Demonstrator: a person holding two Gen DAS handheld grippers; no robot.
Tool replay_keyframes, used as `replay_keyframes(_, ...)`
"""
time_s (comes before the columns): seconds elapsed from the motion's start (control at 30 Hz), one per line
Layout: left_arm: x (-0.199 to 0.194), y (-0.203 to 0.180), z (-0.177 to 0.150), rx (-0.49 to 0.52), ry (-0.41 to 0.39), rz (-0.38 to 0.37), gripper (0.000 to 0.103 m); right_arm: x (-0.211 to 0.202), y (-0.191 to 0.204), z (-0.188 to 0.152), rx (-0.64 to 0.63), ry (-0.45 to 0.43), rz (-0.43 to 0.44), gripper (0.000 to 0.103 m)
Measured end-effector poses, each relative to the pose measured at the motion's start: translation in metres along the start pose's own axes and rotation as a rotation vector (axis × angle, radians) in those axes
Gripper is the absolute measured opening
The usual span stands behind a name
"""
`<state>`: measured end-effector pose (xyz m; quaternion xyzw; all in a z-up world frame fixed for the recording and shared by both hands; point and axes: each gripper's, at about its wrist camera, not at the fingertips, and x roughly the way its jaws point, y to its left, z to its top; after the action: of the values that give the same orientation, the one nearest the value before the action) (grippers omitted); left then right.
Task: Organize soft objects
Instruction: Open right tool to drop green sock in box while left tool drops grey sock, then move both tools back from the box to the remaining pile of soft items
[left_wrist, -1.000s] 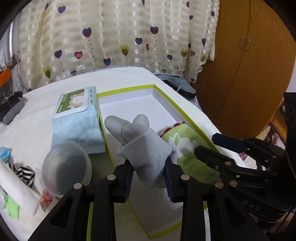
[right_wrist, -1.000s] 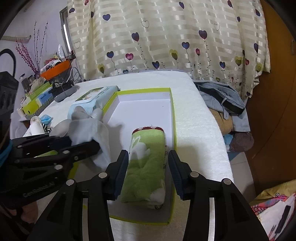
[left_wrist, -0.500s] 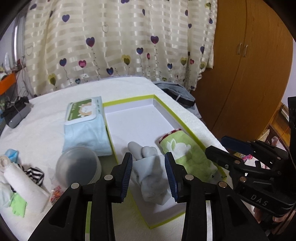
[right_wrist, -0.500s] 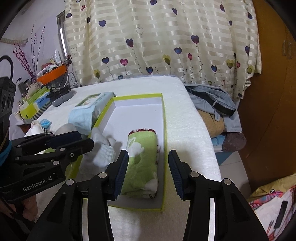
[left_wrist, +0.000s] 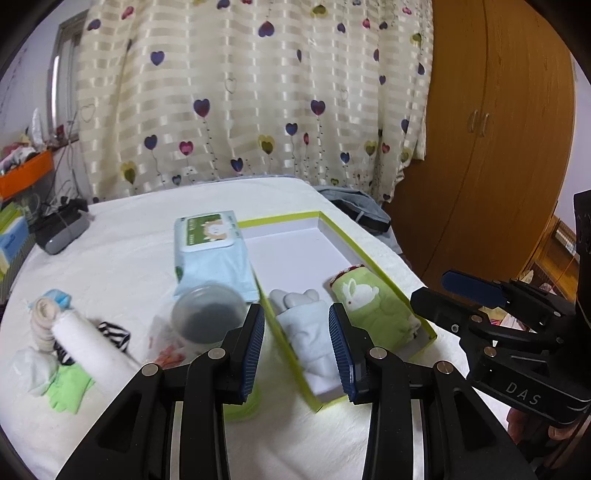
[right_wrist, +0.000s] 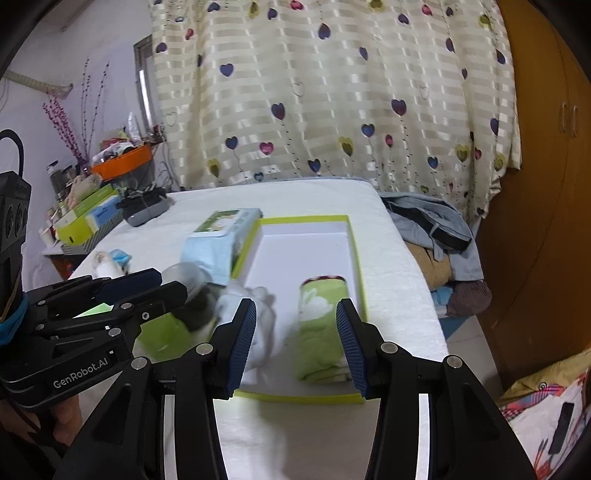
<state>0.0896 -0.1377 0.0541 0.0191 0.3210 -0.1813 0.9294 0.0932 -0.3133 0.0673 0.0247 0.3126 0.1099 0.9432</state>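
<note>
A white box with a lime-green rim (left_wrist: 369, 254) lies on the white bedspread. Inside it a rolled green rabbit towel (left_wrist: 369, 306) rests along the right wall, with a pale grey sock bundle (left_wrist: 306, 332) lying loose beside it on the left. My left gripper (left_wrist: 297, 347) hovers open above and behind the sock, its pads clear of it. My right gripper (right_wrist: 295, 339) is open too, held back over the box's near end, with the green towel (right_wrist: 321, 332) and the sock (right_wrist: 258, 306) below. Each gripper shows in the other's view, the right gripper (left_wrist: 432, 290) and the left gripper (right_wrist: 162, 284).
Left of the box are a pack of wipes (left_wrist: 210, 240) and a clear round tub (left_wrist: 207, 314). Further left lie a white rolled cloth (left_wrist: 88, 347), a striped sock (left_wrist: 114, 332) and a green cloth (left_wrist: 70, 387). A clothes pile (right_wrist: 432, 229) sits off the bed's right edge, by a wooden wardrobe (left_wrist: 480, 147).
My left gripper opened and let go of the grey sock bundle, which now lies in the box beside the green towel. Both grippers drew back and rose.
</note>
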Motion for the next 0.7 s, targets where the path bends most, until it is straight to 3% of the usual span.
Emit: replay_keyframes(0.7, -0.031, 0.067, -0.024, -0.111, -0.014, 0.073, 0.035, -0.002, 0.065, -0.005, -0.077, -0.016, 0.123, 0.047)
